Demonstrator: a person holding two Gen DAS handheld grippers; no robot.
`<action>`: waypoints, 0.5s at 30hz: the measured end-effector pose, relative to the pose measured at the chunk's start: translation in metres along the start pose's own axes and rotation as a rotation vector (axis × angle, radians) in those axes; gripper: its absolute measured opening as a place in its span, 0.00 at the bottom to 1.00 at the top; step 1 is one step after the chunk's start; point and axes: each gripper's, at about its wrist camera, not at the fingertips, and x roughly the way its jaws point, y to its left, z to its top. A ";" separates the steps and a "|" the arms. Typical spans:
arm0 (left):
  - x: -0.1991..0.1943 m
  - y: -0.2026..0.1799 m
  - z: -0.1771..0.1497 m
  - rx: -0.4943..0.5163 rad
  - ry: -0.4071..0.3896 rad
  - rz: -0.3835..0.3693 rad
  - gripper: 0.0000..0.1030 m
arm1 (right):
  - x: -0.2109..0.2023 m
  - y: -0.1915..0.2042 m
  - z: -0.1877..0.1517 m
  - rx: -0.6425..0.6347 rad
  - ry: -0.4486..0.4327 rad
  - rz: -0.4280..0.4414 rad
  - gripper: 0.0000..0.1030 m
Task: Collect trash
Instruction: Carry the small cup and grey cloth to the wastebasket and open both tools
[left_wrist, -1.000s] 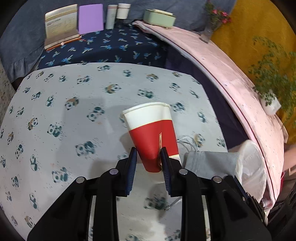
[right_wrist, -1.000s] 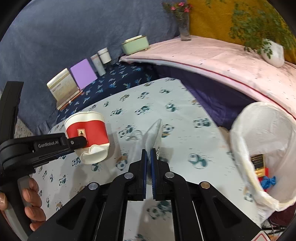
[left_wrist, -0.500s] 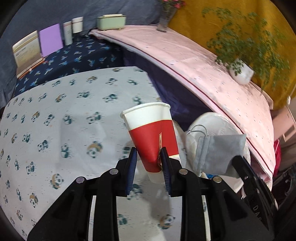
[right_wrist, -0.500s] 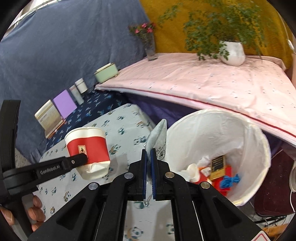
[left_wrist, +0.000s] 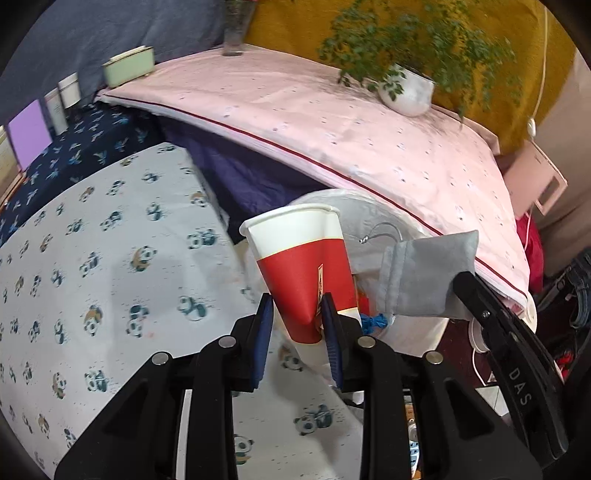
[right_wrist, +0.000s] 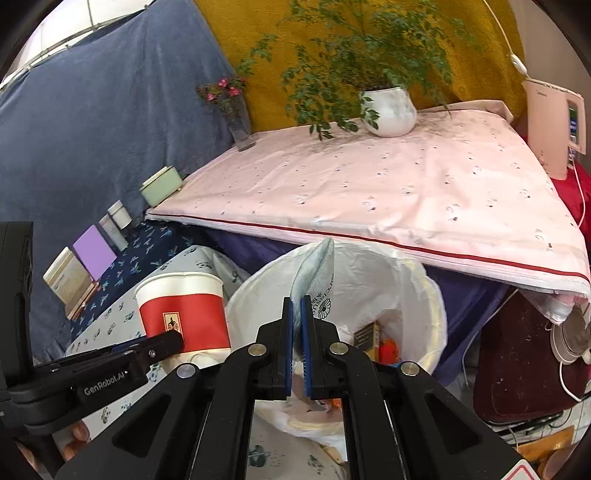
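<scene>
L gripper (left_wrist: 297, 325) clamps paper cup (left_wrist: 301, 266); R gripper (right_wrist: 297, 332) clamps grey pouch (right_wrist: 316, 273). Centre both over bin (right_wrist: 424, 295) opening, w/ no rim contact, then release.

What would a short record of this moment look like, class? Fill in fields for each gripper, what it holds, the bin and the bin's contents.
left gripper: shut on the paper cup, pinching its crushed base
right gripper: shut on the grey pouch
bin: white liner, open, beside the panda cloth
bin contents: a small dark box, something red, a blue scrap
cup position: near the bin's rim
pouch position: over the bin opening
</scene>
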 end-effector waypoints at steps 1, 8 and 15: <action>0.004 -0.005 0.000 0.011 0.006 -0.009 0.25 | 0.001 -0.003 0.001 0.005 0.002 -0.003 0.05; 0.015 -0.023 -0.001 0.051 0.006 -0.005 0.51 | 0.007 -0.017 0.003 0.019 0.020 -0.013 0.11; 0.016 -0.018 -0.003 0.046 0.001 0.023 0.56 | 0.009 -0.022 0.002 0.030 0.027 -0.007 0.13</action>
